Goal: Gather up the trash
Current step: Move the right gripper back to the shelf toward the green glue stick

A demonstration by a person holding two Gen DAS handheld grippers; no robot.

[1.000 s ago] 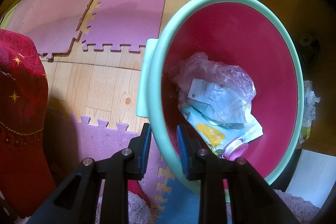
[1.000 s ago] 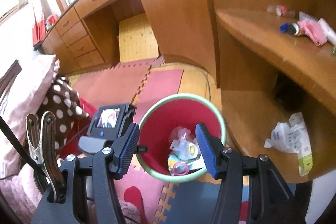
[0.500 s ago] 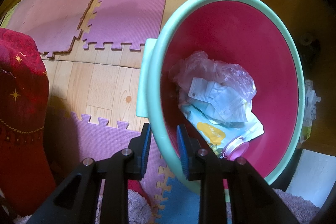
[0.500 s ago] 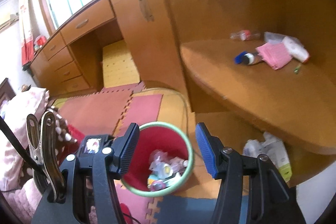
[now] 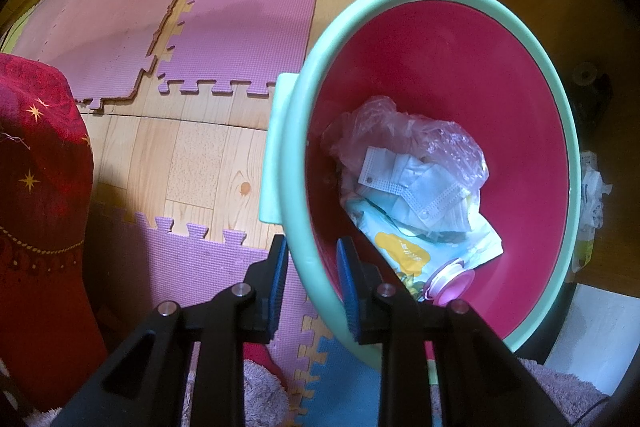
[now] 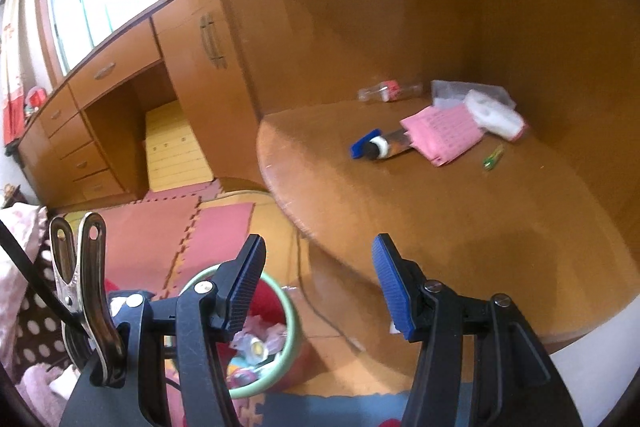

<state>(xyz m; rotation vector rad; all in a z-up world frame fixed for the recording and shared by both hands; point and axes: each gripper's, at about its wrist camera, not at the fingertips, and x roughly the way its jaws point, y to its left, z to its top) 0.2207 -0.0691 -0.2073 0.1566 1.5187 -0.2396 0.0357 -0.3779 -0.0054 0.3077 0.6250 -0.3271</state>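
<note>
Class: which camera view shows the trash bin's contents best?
The left wrist view: the trash bin fills the frame, its wrappers and bag clear. In the right wrist view it sits low and partly hidden behind the right tool.

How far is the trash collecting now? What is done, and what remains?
Done: the bin already holds a plastic bag, a face mask and wrappers. In hand: the left tongs grip the bin's rim; the right tongs are open and hold nothing. Left: a tube, pink packet and bottle on the table.
</note>
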